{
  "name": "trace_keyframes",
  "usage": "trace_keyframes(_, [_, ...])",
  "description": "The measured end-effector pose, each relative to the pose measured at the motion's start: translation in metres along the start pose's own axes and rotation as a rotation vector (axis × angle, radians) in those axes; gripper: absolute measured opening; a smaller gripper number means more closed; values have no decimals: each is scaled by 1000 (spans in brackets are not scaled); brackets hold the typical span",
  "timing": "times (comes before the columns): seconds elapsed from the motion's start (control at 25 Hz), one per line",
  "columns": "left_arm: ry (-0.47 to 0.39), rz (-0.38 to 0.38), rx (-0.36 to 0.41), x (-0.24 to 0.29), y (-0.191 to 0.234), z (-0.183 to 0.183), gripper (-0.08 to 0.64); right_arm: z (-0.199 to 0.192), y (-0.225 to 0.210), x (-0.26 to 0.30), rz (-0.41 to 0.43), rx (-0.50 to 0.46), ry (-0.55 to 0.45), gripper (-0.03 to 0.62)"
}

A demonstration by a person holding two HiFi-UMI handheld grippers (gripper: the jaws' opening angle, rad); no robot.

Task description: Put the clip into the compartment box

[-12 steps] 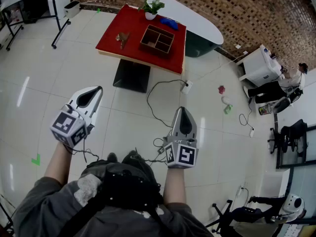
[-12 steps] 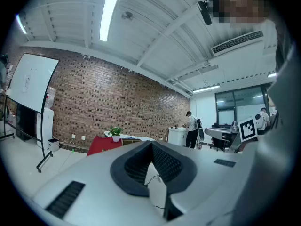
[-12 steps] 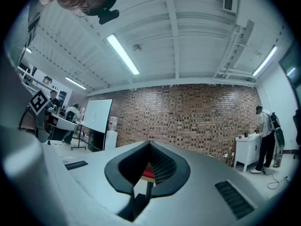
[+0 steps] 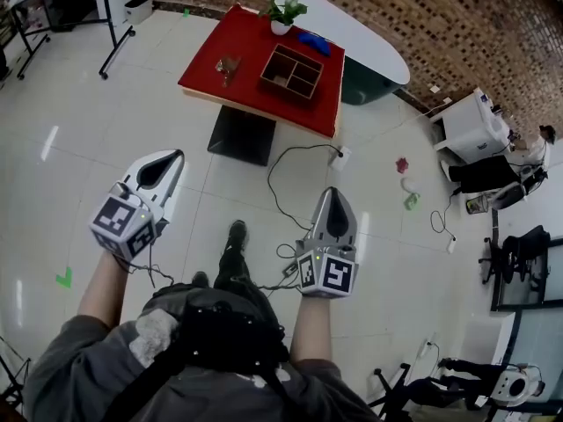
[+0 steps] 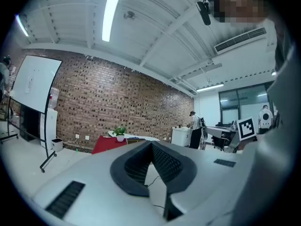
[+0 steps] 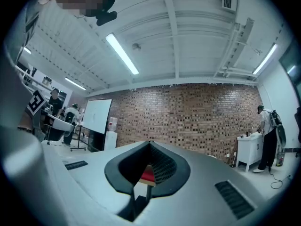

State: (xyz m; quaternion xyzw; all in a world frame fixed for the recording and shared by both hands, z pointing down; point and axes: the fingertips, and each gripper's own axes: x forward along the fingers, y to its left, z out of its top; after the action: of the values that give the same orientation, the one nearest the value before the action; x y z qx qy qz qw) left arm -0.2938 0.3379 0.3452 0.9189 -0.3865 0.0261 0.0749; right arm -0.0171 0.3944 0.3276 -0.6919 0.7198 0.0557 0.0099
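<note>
A glossy white tiled floor [image 4: 70,104] spreads underfoot. On it stands a rectangular worktop [image 4: 251,82] with a flat matte red top. A dark wooden compartment box [image 4: 284,86], split by straight dividers, sits toward the worktop's right edge. The clip [image 4: 229,67], a small brownish piece too small to make out in detail, lies near the left edge, well apart from the box. The left tongs [image 4: 174,158] and right tongs [image 4: 335,196] are smooth pale shells with ribbed black pads. Both are held over the floor, tips pressed together, gripping nothing.
</note>
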Motion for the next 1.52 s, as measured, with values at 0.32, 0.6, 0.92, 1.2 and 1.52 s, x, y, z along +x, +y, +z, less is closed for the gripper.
trace_keyframes(0.32, [21, 27, 6, 79, 28, -9, 35, -35, -44, 77, 13, 22, 4, 9])
trace_keyframes(0.6, [37, 54, 1, 198, 73, -16, 35, -67, -109, 188, 22, 23, 7, 9])
trace_keyframes(0.92, [69, 139, -19, 323, 119, 8, 35, -78, -190, 317, 58, 56, 35, 9])
trace_keyframes(1.2, [72, 193, -37, 372, 138, 21, 35, -85, -221, 380, 106, 83, 31, 9])
trace_keyframes(1.52, [91, 219, -45, 407, 174, 23, 36, -93, -230, 417, 114, 99, 46, 9])
